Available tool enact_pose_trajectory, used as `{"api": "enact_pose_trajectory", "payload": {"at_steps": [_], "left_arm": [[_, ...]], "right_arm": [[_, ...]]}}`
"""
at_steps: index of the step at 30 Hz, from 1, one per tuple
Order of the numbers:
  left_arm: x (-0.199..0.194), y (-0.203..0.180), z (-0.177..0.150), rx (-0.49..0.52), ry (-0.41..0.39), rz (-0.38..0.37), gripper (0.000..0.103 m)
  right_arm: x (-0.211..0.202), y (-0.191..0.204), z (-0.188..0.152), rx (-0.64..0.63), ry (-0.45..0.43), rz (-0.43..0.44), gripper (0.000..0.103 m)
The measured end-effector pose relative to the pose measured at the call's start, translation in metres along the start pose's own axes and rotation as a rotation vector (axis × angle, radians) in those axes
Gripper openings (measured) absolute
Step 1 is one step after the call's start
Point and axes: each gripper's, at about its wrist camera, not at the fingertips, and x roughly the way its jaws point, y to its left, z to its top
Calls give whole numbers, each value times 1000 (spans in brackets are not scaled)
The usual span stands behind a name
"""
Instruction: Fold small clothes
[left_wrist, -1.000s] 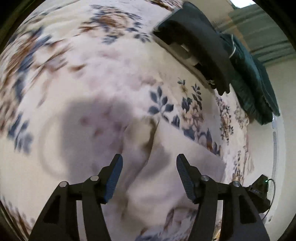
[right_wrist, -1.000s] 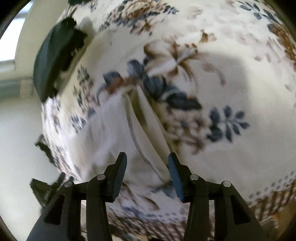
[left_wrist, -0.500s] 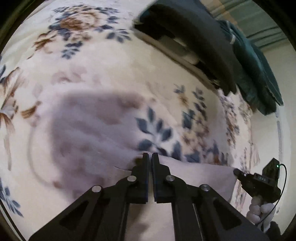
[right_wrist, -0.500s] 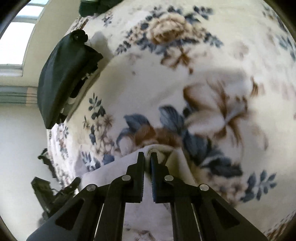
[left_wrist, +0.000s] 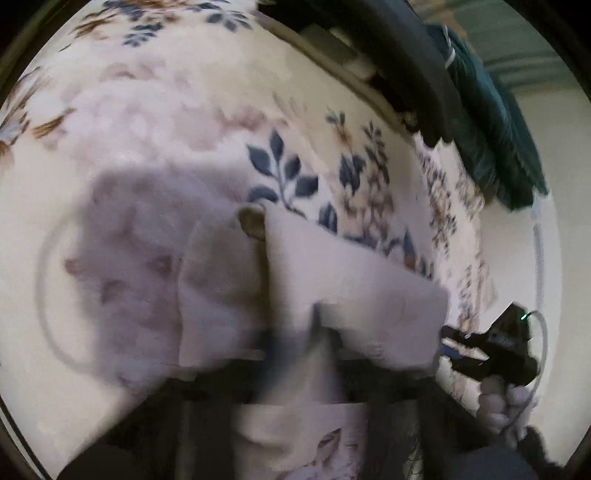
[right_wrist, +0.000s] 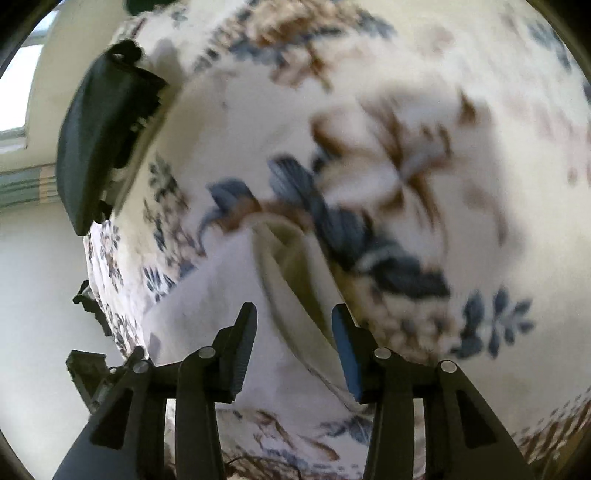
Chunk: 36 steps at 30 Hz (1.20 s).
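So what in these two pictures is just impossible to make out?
- Left wrist view: the left gripper is a motion-blurred dark smear, so whether it pinches the white garment cannot be seen.
- Right wrist view: the right gripper is opening; the garment's near edge is hidden behind its fingers.
- Both views: the kind of garment is unclear; it is bunched and blurred.
- The dark bundle on the floral blanket is too dark to identify.

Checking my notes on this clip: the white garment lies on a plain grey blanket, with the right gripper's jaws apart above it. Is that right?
Not quite: the blanket is floral, cream with blue and brown flowers, not plain grey, as the right wrist view shows. The white garment does lie on it, and the right gripper has its jaws apart, opening, above it.
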Motion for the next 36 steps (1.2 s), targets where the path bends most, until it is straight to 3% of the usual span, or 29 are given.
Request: {"api": "enact_pose_trajectory", "payload": {"at_steps": [2,3,6,9,11,12,13,14,15,16,18,20,21,22,24,28,31,36], "left_arm": [[-4,0,-2,-4,-42,-9,4],[-10,3,-1,-17,-71,-7,4],[-18,17,4,-46,-90,-22,4],[-14,22,8,-80,-40,-71,9],[-21,20,5,-91,-9,-86,19],[-25,19,1,-86,-13,-91,22],[-29,17,-3,-80,-14,-93,31],[-32,16,-11,-73,-7,-72,45],[-32,16,-16,-68,-1,-48,50],[-30,15,-22,-66,9,-37,51],[-21,18,-36,-77,53,-20,50],[-17,20,-48,-88,49,0,45],[-19,19,-52,-91,36,2,36],[-20,18,-54,-92,33,7,3],[-29,15,-58,-103,6,-12,5],[-48,13,-59,-131,-40,-48,5],[-47,15,-58,-124,-34,-20,5],[-30,30,-60,-166,46,17,10]], "right_arm": [[4,-1,-3,5,-20,34,14],[3,2,-4,-8,-39,24,7],[-4,8,1,-5,-116,-15,6],[3,14,8,-46,-71,-35,6],[3,19,7,-78,-33,-69,9],[0,17,6,-85,-20,-70,19],[-4,17,3,-90,1,-66,37],[-7,15,0,-90,6,-61,46],[-10,12,-3,-90,5,-54,54],[-13,8,-9,-90,11,-55,54],[-10,0,-16,-85,45,-59,54],[-1,-10,-26,-70,80,-70,54],[2,-12,-31,-70,89,-74,50],[4,-15,-36,-67,84,-74,24],[4,-16,-42,-60,71,-72,12],[-12,-15,-51,-48,25,-18,9],[-20,-19,-52,-35,25,-7,9],[-2,-24,-48,-56,103,-115,11]]}}
